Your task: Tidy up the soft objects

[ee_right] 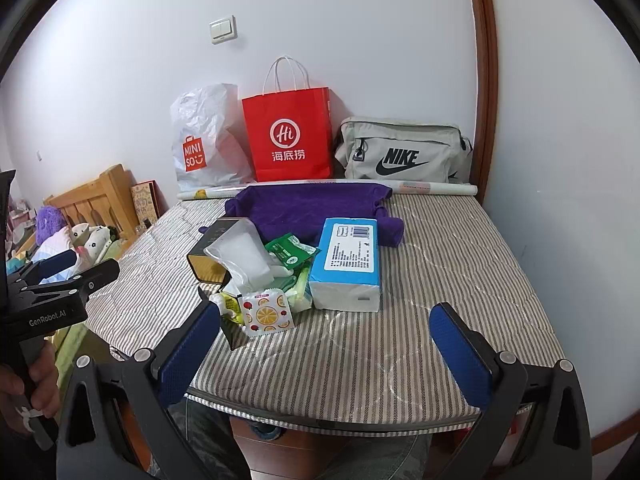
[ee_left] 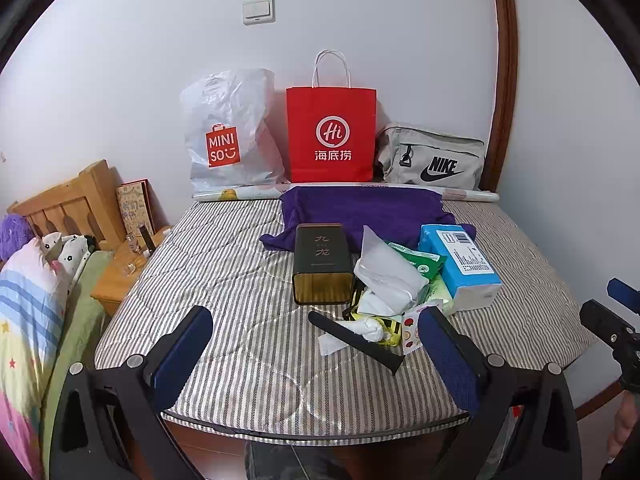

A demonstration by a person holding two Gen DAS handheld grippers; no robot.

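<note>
A pile of soft packs lies on the striped mattress (ee_left: 240,320): a blue tissue pack (ee_left: 460,264) (ee_right: 348,264), a clear white-filled bag (ee_left: 388,272) (ee_right: 244,256), green wipe packets (ee_left: 420,264) (ee_right: 292,252), a fruit-print sachet (ee_right: 266,312) and a rolled white cloth (ee_left: 370,328). A purple cloth (ee_left: 360,212) (ee_right: 304,208) lies behind them. My left gripper (ee_left: 316,344) is open and empty in front of the pile. My right gripper (ee_right: 326,344) is open and empty, right of the pile over bare mattress.
A dark tin box (ee_left: 322,264) and a black strip (ee_left: 356,340) lie by the pile. A Miniso plastic bag (ee_left: 228,132), a red paper bag (ee_left: 332,136) and a grey Nike bag (ee_left: 432,160) stand against the wall. A wooden nightstand (ee_left: 120,272) stands left.
</note>
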